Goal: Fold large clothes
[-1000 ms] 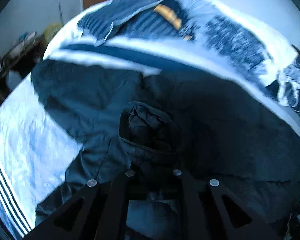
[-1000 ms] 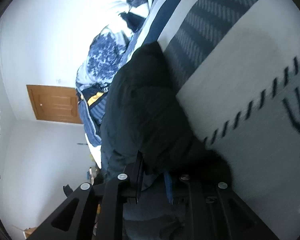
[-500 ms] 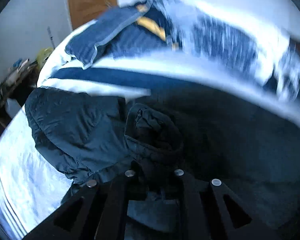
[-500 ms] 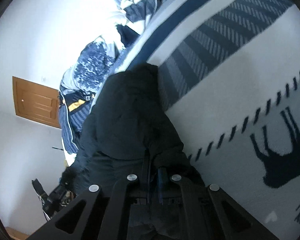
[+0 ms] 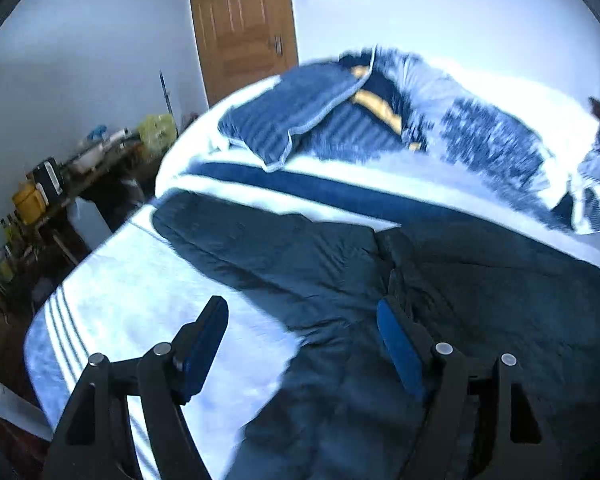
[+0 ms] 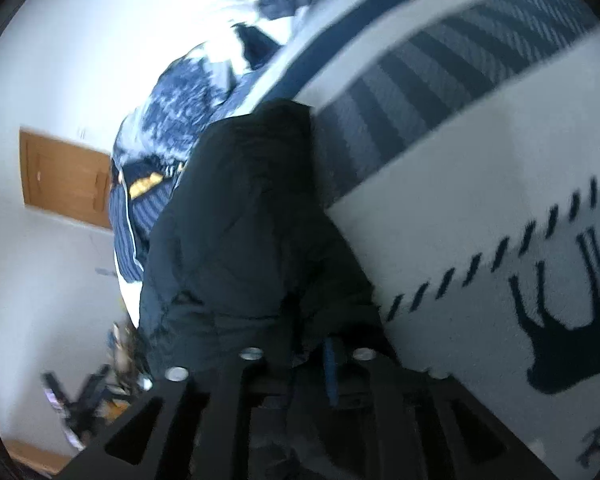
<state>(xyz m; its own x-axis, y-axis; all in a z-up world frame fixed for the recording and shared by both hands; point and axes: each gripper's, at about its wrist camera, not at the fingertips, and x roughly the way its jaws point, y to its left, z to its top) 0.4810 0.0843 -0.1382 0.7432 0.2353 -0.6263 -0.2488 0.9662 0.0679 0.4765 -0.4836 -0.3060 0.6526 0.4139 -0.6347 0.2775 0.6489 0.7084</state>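
Left gripper (image 5: 300,328): I am seeing its jaws just having opened wide, gripping nothing, above the dark jacket (image 5: 300,264) lying on the bed (image 5: 112,320). Right gripper (image 6: 308,356): jaws opening, jacket cloth bunching between them; I cannot tell about grip.

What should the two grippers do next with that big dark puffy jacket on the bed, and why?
Probably the right gripper should let go and lift away. The left gripper has just opened its jaws, empty above the dark puffy jacket; the right's jaws, just opening, have fabric between them.
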